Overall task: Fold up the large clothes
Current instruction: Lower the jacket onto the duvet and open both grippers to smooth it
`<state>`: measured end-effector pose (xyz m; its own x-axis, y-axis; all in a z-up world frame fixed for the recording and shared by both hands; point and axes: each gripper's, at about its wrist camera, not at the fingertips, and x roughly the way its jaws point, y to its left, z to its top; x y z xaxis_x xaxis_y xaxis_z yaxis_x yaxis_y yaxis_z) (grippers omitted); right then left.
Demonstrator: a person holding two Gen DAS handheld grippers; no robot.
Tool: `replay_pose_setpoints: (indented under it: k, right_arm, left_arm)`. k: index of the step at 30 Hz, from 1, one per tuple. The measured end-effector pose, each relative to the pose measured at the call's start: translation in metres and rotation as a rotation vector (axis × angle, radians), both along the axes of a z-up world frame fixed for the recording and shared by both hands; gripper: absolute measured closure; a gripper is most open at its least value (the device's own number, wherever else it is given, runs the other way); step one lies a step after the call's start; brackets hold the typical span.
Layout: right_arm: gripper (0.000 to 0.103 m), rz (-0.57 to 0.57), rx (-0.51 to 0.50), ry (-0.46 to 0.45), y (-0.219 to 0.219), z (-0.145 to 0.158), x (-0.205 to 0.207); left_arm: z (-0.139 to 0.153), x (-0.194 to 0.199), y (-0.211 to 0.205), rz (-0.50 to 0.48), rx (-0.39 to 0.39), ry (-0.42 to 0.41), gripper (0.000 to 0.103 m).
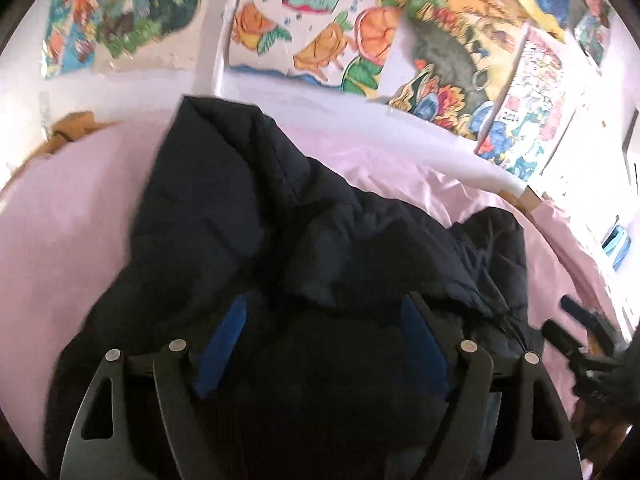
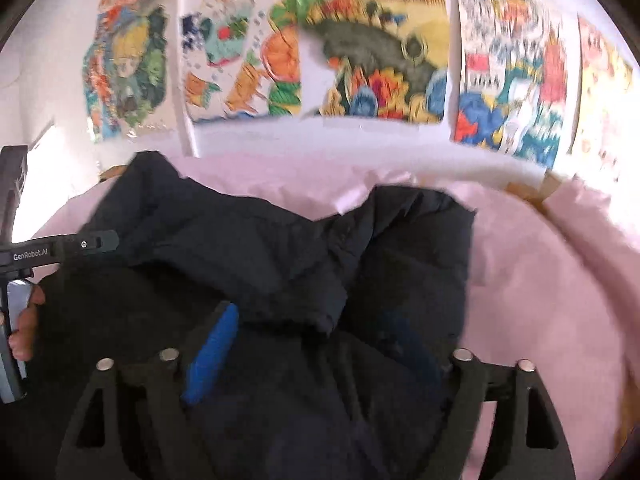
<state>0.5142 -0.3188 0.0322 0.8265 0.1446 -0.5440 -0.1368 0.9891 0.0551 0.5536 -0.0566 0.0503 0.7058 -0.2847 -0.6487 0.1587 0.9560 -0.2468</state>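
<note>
While both views are motion-blurred, layout is readable: dark navy quilted puffer jacket (image 1: 280, 220) lies crumpled on a pale pink bed sheet (image 1: 60, 248), occupying the near-centre of it. Bare sheet shows left of the jacket in the left wrist view and right of it in the right wrist view (image 2: 540, 280), plus a band behind it up to the white wall (image 1: 128, 92), so there is free room on both flanks and at the far side. Far edge of the bed meets that wall, which carries a row of colourful children's drawings (image 1: 328, 32); a bit of brown wooden frame (image 1: 68, 128) shows at the far left corner.

Jacket long axis runs roughly away from the cameras, toward the wall: one padded section reaches to the far left, a second lobe (image 2: 416, 240) bunches to the right, with a fold ridge between them. Near end sits under both tools.

Left tongs (image 1: 320, 344): blue-padded fingers apart, over the jacket with fabric between them, not pinched. Right tongs (image 2: 320, 352): fingers also apart, jacket fabric between, nothing clamped. A hand (image 2: 26, 320) grips the left tool's handle at the edge of the right wrist view
</note>
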Motion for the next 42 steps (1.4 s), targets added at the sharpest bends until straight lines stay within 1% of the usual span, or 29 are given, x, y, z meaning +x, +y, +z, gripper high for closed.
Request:
replay_pose_setpoints:
  k: [1,2,5,9,10,14,16,18,21,24,26,29,33,35,36,38,40,42]
  right_arm:
    - [0.018,0.007,-0.006,-0.005,0.002,0.006,-0.008]
    - [0.012,0.020,-0.009,-0.013,0.005,0.014,-0.022]
    - [0.005,0.050,-0.008,-0.042,0.015,0.031,-0.061]
    - [0.003,0.066,0.000,-0.072,0.029,0.050,-0.117]
    - [0.000,0.067,0.002,-0.077,0.031,0.053,-0.127]
    - [0.000,0.084,0.011,-0.079,0.043,0.061,-0.177]
    - [0.000,0.092,-0.016,-0.076,0.052,0.062,-0.200]
    - [0.000,0.091,-0.033,-0.086,0.059,0.061,-0.222]
    - [0.000,0.079,-0.031,-0.079,0.065,0.059,-0.246]
    - [0.000,0.071,-0.013,-0.085,0.067,0.054,-0.268]
    - [0.000,0.075,-0.015,-0.079,0.068,0.049,-0.278]
    - [0.000,0.074,-0.036,-0.073,0.068,0.040,-0.288]
    - [0.000,0.108,-0.089,-0.030,0.074,0.025,-0.293]
    - [0.000,0.159,-0.122,0.010,0.079,0.013,-0.296]
    - [0.000,0.195,-0.128,0.039,0.081,0.006,-0.297]
    - [0.000,0.264,-0.161,0.100,0.089,-0.010,-0.301]
    - [0.000,0.296,-0.212,0.135,0.097,-0.022,-0.305]
    - [0.000,0.331,-0.276,0.145,0.105,-0.032,-0.313]
  left_arm:
    - [0.007,-0.013,0.002,0.003,0.015,-0.006,0.028]
    - [0.011,-0.025,0.007,-0.001,0.020,-0.013,0.028]
    - [0.029,-0.064,0.014,-0.007,0.028,-0.054,0.027]
    - [0.055,-0.117,0.018,-0.011,0.043,-0.098,0.023]
    - [0.060,-0.127,0.019,-0.011,0.046,-0.108,0.022]
    - [0.080,-0.178,0.024,-0.026,0.049,-0.157,0.014]
    - [0.087,-0.208,0.027,-0.030,0.063,-0.180,0.012]
    - [0.091,-0.230,0.029,-0.038,0.072,-0.191,0.010]
    - [0.094,-0.261,0.030,-0.051,0.096,-0.200,0.008]
    - [0.089,-0.286,0.031,-0.063,0.102,-0.205,0.008]
    - [0.082,-0.297,0.032,-0.075,0.108,-0.185,0.008]
    - [0.069,-0.307,0.032,-0.095,0.134,-0.154,0.008]
    - [0.049,-0.320,0.034,-0.139,0.179,-0.152,0.008]
    - [0.035,-0.327,0.036,-0.195,0.195,-0.138,0.008]
    - [0.025,-0.331,0.035,-0.235,0.215,-0.120,0.008]
    - [0.009,-0.339,0.033,-0.283,0.262,-0.100,0.008]
    - [-0.004,-0.346,0.032,-0.314,0.301,-0.094,0.008]
    - [-0.019,-0.352,0.031,-0.325,0.335,-0.086,0.008]
